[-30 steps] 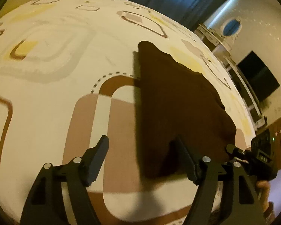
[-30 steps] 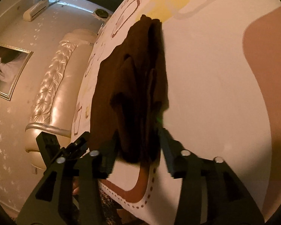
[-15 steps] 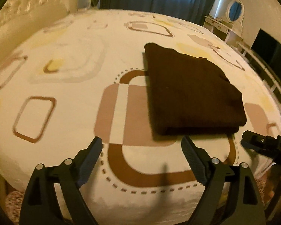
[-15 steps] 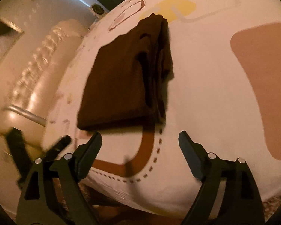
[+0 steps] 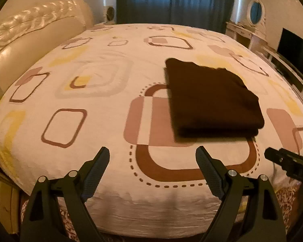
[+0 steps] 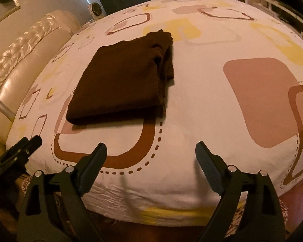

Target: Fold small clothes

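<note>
Item: brown garment (image 5: 210, 98), folded into a flat rectangle, lying on the patterned bed (image 5: 103, 92) near its front edge, apparently finished. Left gripper (image 5: 152, 168) and right gripper (image 6: 151, 163): fingers spread wide, empty, held off that edge, probably to leave the fold undisturbed.

Folded garment (image 5: 212, 98) on bed (image 5: 103, 100), headboard (image 5: 30, 40) left, curtains (image 5: 171, 0) behind

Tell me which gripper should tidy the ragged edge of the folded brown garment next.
Probably the right gripper. In its view the folded brown garment shows its loose, layered edge on the side toward that gripper. The left gripper faces the smooth side. Both are open, empty and short of the cloth on the bed.
</note>
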Tool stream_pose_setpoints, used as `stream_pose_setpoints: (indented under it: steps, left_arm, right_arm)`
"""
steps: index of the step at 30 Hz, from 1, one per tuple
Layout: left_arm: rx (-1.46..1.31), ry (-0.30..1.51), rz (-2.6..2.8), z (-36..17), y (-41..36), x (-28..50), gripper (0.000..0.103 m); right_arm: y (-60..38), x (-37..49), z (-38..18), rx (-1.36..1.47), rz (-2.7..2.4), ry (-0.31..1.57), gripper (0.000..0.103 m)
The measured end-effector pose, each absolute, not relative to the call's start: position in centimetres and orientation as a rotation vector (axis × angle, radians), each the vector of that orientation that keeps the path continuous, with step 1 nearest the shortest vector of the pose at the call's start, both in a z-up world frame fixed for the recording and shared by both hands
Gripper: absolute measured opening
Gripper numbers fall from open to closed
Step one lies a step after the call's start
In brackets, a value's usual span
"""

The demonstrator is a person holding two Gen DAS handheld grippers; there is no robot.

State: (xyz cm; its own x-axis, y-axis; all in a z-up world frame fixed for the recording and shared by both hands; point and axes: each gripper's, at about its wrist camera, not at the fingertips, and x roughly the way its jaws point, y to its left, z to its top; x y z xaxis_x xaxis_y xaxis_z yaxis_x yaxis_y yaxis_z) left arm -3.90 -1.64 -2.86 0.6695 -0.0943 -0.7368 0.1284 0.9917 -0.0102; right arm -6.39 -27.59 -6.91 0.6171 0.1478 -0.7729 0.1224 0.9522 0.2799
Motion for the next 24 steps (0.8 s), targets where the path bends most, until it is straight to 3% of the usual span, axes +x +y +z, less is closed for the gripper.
stream_pose_setpoints:
  steps: [24]
  left_arm:
    - [0.079,0.819,-0.148,-2.3,-3.3,-5.6,0.086]
  right_arm:
    - [-26.5,-6.6,-7.3,0.281,0.015,0.912,0.090]
